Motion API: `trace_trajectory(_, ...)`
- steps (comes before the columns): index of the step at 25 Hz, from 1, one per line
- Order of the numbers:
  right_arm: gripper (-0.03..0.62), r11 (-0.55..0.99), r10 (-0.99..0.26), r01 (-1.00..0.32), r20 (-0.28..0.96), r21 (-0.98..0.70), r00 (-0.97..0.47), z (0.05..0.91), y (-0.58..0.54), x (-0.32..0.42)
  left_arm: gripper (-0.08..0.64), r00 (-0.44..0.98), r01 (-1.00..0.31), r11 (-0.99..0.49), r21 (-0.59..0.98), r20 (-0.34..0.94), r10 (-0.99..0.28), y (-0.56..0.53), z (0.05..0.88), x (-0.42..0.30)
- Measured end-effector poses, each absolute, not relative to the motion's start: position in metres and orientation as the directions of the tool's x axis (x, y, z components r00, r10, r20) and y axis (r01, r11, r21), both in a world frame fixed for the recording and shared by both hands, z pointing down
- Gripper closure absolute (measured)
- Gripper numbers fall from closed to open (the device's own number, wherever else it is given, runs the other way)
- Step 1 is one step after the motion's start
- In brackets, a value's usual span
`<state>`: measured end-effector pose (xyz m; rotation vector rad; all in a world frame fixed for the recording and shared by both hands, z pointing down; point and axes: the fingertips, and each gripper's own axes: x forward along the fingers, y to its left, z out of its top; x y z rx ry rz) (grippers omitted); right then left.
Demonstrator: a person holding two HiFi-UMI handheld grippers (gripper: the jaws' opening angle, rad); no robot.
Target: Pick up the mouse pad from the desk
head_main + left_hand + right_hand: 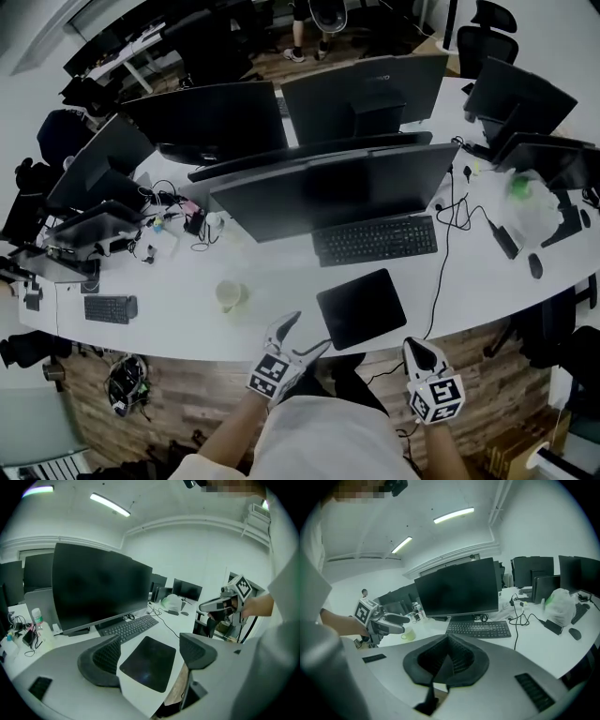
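The black mouse pad (361, 307) lies flat on the white desk (187, 319), close to its front edge and just in front of the keyboard. My left gripper (305, 336) hovers at the desk's front edge, just left of the pad, with its jaws wide apart and nothing between them. In the left gripper view the mouse pad (149, 663) shows in the gap of the left gripper (150, 641), further off and apart from it. My right gripper (417, 349) is off the desk's edge, to the right of the pad. The right gripper (449, 657) has its jaws pressed together on nothing.
A black keyboard (375, 240) and a wide monitor (333, 187) stand behind the pad. A pale cup (231, 295) sits to the pad's left. A black cable (441, 281) runs down past the pad's right side. A small keyboard (111, 307) lies far left, a mouse (534, 265) far right.
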<state>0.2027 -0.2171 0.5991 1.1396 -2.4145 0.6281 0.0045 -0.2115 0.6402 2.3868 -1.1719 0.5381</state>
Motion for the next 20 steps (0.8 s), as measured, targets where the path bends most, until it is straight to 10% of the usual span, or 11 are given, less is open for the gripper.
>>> trace_trajectory(20, 0.580, 0.541, -0.528, -0.789, 0.612, -0.292, -0.589, 0.667, -0.258, 0.204, 0.109, 0.487, -0.764, -0.629, 0.140, 0.766, -0.421, -0.255, 0.824, 0.029)
